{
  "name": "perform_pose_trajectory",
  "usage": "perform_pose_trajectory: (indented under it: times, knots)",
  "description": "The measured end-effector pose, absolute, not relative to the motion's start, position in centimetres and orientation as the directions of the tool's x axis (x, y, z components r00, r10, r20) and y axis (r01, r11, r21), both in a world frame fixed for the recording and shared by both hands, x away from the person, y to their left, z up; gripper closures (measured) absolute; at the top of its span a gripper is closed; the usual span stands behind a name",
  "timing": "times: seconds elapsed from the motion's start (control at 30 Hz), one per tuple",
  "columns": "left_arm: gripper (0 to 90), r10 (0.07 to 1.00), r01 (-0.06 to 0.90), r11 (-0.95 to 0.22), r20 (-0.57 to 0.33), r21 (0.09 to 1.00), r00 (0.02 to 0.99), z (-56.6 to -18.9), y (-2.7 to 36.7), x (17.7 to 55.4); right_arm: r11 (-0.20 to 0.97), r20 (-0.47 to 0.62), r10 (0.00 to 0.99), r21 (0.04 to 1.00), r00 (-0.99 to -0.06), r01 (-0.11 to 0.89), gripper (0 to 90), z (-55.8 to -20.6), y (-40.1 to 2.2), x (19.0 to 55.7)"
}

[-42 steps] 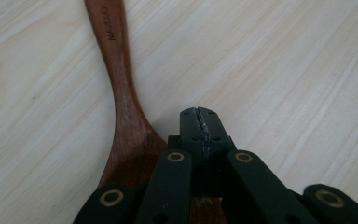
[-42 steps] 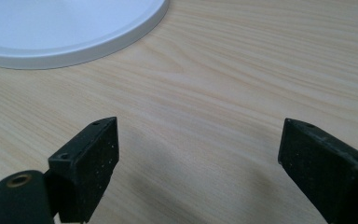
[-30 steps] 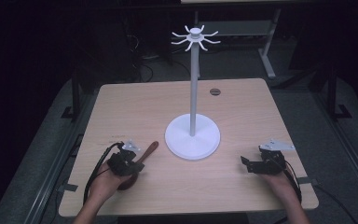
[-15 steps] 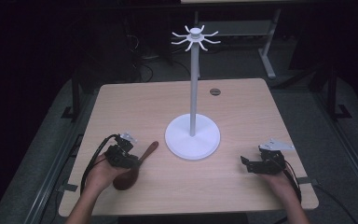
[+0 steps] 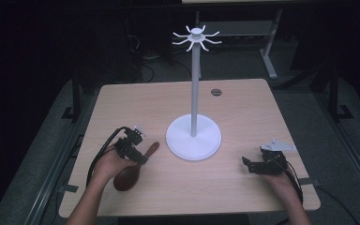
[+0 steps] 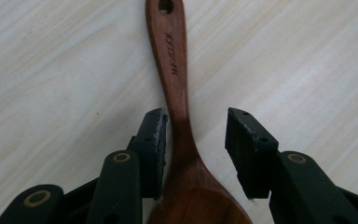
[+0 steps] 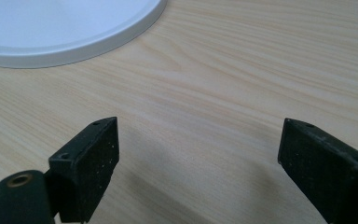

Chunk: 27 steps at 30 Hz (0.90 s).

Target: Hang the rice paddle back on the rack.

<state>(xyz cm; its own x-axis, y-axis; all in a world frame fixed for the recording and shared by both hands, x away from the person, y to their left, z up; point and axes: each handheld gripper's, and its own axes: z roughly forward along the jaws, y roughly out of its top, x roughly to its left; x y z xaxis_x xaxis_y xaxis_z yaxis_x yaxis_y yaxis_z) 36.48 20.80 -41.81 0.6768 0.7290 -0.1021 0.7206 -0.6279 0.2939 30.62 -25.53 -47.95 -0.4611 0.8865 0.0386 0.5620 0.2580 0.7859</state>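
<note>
A dark wooden spoon (image 5: 127,177) lies on the table at the front left, its handle pointing toward the white stand (image 5: 193,138). In the left gripper view the spoon (image 6: 177,70) runs between the jaws of my left gripper (image 6: 196,135). One pad sits against the neck and the other stands clear. These jaws have just been opening, with the spoon still between them on the table. In the high view the left gripper (image 5: 139,157) hovers over the spoon's neck. My right gripper (image 5: 246,164) rests at the front right, its jaws (image 7: 200,154) wide open over bare wood.
The stand's round base (image 7: 65,28) lies just beyond the right gripper. Its thin pole carries a ring of hooks (image 5: 197,37) high up. A small dark cap (image 5: 216,92) sits in the table top at the back right. Dark floor and cables surround the table.
The left gripper's jaws have opened off the spoon handle. The left hand has shifted a little to the left and away, baring the spoon's bowl. The right gripper has stayed put.
</note>
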Motion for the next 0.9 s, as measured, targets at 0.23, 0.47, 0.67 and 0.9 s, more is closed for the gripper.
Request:
perform_pose_trajectory:
  times: [0.23, 0.47, 0.67, 0.9]
  knots:
    - [57.7, 0.742, 0.734, -0.642, -0.064, 0.22, 0.668, -42.5, 19.6, 37.6, 0.257, 0.04, 0.887, 0.786, -0.461, 0.562, 12.2, -47.9, -25.5, 30.6]
    - [59.5, 0.741, 0.733, -0.659, -0.025, 0.172, 0.672, -43.3, 19.1, 37.9, 0.256, 0.04, 0.887, 0.787, -0.461, 0.562, 12.2, -47.9, -25.6, 30.7]
    - [63.5, 0.746, 0.735, -0.655, -0.003, 0.174, 0.666, -43.4, 19.0, 37.9, 0.257, 0.039, 0.887, 0.787, -0.461, 0.561, 12.2, -47.9, -25.5, 30.7]
    - [69.7, 0.738, 0.728, -0.666, 0.003, 0.163, 0.675, -43.3, 18.7, 37.8, 0.257, 0.038, 0.887, 0.787, -0.461, 0.56, 12.2, -47.9, -25.5, 30.7]
